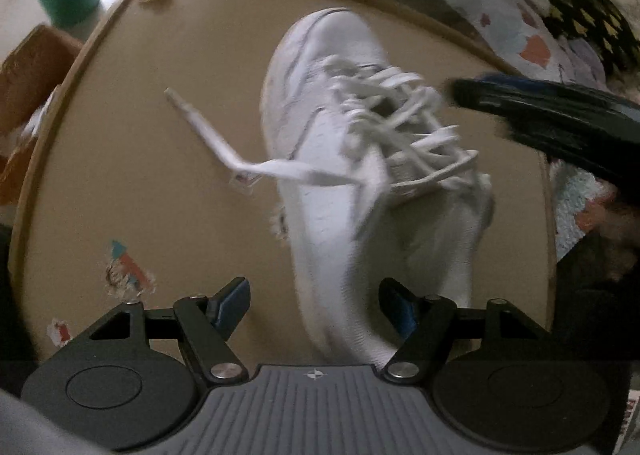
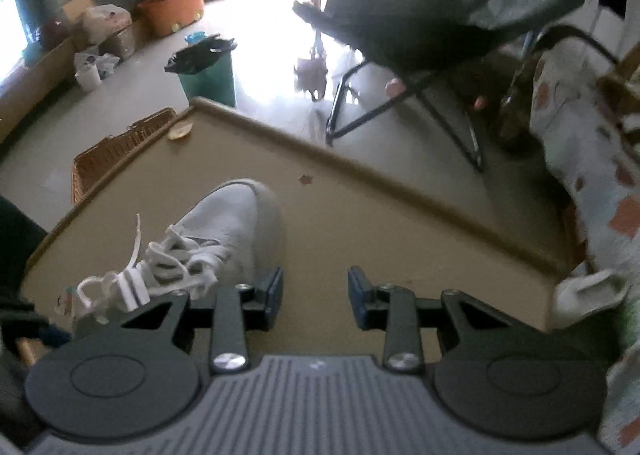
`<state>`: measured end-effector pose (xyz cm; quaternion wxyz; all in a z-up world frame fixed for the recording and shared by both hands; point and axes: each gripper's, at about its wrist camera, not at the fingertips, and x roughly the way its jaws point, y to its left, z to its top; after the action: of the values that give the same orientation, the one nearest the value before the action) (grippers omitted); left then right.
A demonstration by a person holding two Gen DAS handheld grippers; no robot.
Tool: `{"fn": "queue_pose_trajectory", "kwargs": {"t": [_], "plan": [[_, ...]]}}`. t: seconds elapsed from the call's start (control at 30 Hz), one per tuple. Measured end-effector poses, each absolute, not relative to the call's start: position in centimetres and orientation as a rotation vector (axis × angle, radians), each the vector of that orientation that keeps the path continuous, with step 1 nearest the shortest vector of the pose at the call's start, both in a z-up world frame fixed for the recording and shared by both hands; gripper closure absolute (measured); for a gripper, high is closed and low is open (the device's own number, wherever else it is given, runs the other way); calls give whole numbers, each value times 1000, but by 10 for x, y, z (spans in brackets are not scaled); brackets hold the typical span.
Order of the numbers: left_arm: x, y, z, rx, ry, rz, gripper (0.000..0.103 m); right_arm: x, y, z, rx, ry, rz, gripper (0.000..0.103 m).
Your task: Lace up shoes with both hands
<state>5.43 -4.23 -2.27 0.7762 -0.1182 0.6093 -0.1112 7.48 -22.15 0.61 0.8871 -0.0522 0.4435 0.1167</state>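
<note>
A white sneaker [image 1: 340, 195] lies on the tan table [image 1: 120, 175], toe pointing away, with its laces [image 1: 404, 123] loosely crossed. One loose lace end [image 1: 208, 135] trails out to the left over the table. My left gripper [image 1: 314, 303] hangs open above the heel, its jaws straddling it without pressing. A dark, blurred part of the right gripper [image 1: 520, 107] hovers beside the laces at the right. In the right wrist view the sneaker [image 2: 232, 223] is at the lower left, and my right gripper [image 2: 314, 287] stands partly open over bare table [image 2: 360, 235], holding nothing.
The table has a raised rim [image 2: 320, 159] and torn sticker scraps [image 1: 124, 271]. Beyond it are a green bin [image 2: 208, 71] with a black bag, a wicker basket [image 2: 116, 151], a black folding chair [image 2: 420, 39] and patterned bedding [image 2: 592, 159] at the right.
</note>
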Motion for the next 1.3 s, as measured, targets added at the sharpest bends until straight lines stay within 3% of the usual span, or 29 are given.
{"fn": "queue_pose_trajectory", "kwargs": {"t": [0.17, 0.43, 0.6, 0.97, 1.07, 1.3], "plan": [[50, -18, -20, -364, 1302, -245, 30, 49, -244, 15, -95, 1027, 443, 65], [46, -5, -24, -386, 1297, -234, 30, 52, -220, -26, -64, 1125, 497, 65], [38, 1, -24, -363, 1260, -284, 30, 69, -216, -21, -201, 1051, 354, 64], [22, 52, 6, -330, 1141, -261, 30, 92, -266, 34, -226, 951, 249, 63], [25, 67, 2, -309, 1083, -178, 30, 93, -282, 31, -91, 948, 154, 58], [28, 62, -18, -171, 990, -172, 30, 41, -294, -18, 194, 946, 43, 57]]}}
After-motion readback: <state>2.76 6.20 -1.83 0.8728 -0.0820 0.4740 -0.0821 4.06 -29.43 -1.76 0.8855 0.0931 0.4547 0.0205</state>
